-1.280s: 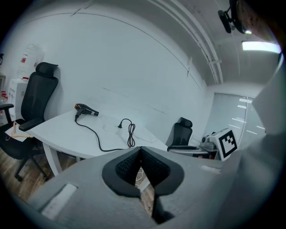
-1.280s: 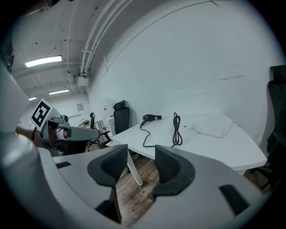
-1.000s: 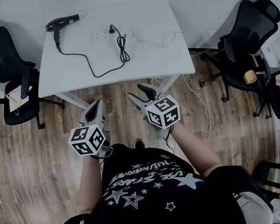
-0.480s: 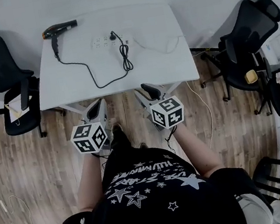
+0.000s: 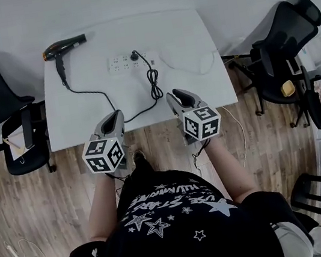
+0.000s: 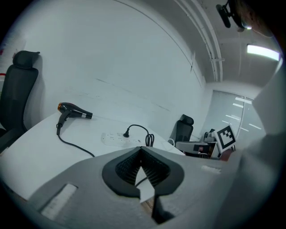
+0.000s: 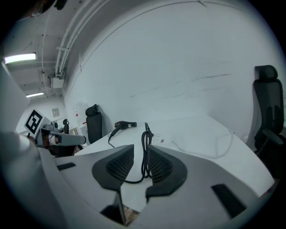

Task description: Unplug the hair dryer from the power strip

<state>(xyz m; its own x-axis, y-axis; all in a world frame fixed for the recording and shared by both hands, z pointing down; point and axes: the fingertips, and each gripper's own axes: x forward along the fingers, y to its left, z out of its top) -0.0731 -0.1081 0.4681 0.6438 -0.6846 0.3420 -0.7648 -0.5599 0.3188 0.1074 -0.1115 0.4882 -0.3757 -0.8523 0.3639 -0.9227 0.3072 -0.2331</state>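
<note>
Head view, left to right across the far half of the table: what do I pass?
hair dryer → power strip → loose white cable. The black cord is left out because it overlaps the power strip.

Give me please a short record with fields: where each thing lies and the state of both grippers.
hair dryer: on the white table, far left corner
plug: seated in the power strip, not yet pulled
cable: runs from dryer to plug, bundled loop ahead of the right gripper
left gripper: shut, empty, over the table's near edge
right gripper: open, jaws have just been closing, nothing between them
</note>
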